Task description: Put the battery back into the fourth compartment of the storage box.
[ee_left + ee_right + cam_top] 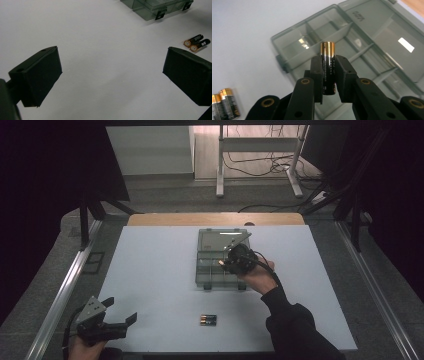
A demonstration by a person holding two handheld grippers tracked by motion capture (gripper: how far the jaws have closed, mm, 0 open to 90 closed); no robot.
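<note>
My right gripper (328, 75) is clamped on a single battery (327, 65), black with a gold cap, which stands up between the pads with its capped end clear above them. I hold it over the open organiser box (210, 265), a smoky clear case whose dividers split it into several compartments; the battery hangs above the near ones, not touching any wall, and I cannot tell exactly which one lies under it. The lid lies flat on the far side. My left gripper (112, 317) rests near the table's (150, 270) near left corner, jaws spread wide with nothing between them and bare white surface all around. Two more batteries (208, 320) lie side by side near the front edge, well apart from the box.
</note>
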